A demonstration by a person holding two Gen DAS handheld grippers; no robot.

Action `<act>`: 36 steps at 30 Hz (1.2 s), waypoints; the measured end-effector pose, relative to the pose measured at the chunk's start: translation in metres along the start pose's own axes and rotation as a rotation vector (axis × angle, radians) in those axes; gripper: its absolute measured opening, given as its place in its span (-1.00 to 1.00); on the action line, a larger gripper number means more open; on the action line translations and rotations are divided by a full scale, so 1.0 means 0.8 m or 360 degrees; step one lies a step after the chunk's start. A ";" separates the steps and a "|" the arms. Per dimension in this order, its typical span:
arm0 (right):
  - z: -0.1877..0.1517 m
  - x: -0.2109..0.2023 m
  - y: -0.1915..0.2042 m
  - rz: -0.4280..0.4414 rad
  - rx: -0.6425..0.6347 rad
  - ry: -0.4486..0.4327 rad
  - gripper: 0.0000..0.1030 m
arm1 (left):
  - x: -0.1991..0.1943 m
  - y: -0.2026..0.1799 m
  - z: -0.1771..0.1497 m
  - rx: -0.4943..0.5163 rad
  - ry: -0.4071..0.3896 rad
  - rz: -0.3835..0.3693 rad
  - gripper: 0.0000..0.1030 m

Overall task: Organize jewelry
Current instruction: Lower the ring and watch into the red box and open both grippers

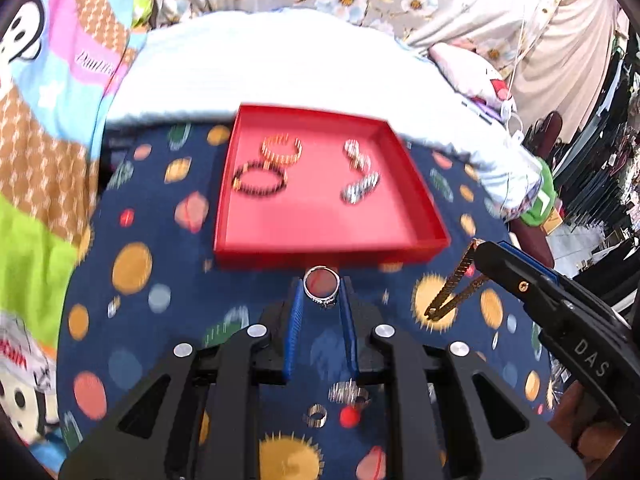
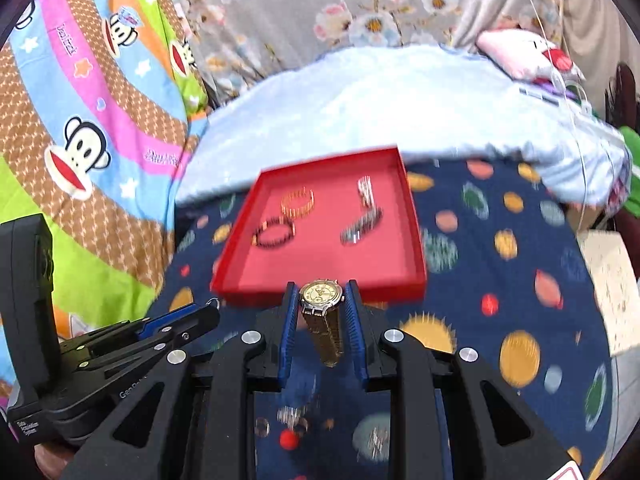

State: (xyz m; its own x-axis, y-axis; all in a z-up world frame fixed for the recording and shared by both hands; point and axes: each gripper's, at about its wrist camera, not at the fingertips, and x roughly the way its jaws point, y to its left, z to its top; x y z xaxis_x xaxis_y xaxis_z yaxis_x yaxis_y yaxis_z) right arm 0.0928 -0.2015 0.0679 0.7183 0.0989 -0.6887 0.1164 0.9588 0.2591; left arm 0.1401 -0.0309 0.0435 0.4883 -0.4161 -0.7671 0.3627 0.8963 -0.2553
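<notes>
While raised above the blue planet-print cloth (image 1: 132,200), left gripper (image 1: 322,294) closed on a silver ring (image 1: 321,286), pinched between the blue pads at the very tips, band upright and facing the camera. Right gripper (image 2: 322,300) clamped on a gold-and-silver wristwatch (image 2: 321,295), dial upward between the pads, bracelet hanging down beneath the jaws; seen from the left wrist as a gold strap (image 1: 452,292) dangling from black fingers at the right edge. Just beyond both sets of fingertips, a shallow red tray (image 1: 320,254) on the cloth. Inside the tray, toward its far half: a black beaded bracelet (image 1: 259,180) touching a gold bangle (image 1: 281,150) on the left, two silver pieces (image 1: 360,186) on the right, blurred too much to tell apart. Near half of the tray bare. On the cloth close beneath the left gripper, a small red bead (image 1: 349,416) beside a small gold ring (image 1: 316,416) and another silvery bit, blurred. Behind the tray, a pale blue blanket (image 1: 280,64), then floral fabric (image 2: 320,0); cartoon-monkey bedding (image 2: 80,120) at left.
</notes>
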 end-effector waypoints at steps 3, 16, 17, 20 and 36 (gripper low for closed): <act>0.029 0.013 0.000 -0.0007 -0.0028 -0.0039 -0.55 | 0.010 -0.002 0.034 0.0005 -0.0056 0.0009 -0.66; 0.056 0.149 -0.036 -0.0023 0.0037 0.0129 -0.55 | 0.130 0.017 0.089 -0.0003 0.0013 0.0114 -0.66; 0.053 0.156 -0.038 -0.0031 0.0036 0.0148 -0.55 | 0.140 0.021 0.087 -0.0018 0.0034 0.0112 -0.66; 0.045 0.179 -0.044 -0.0048 0.0047 0.0208 -0.55 | 0.156 0.026 0.083 -0.0016 0.0058 0.0131 -0.66; 0.035 0.134 -0.025 -0.0157 -0.0018 0.0088 -0.21 | 0.138 0.032 0.066 -0.0047 0.0043 0.0264 0.13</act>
State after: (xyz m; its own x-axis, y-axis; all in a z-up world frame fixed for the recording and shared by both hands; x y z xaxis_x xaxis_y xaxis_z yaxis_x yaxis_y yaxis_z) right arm 0.1869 -0.2175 0.0077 0.6645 0.0180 -0.7471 0.1770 0.9675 0.1807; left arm 0.2455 -0.0623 -0.0164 0.5180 -0.2580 -0.8155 0.2552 0.9566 -0.1406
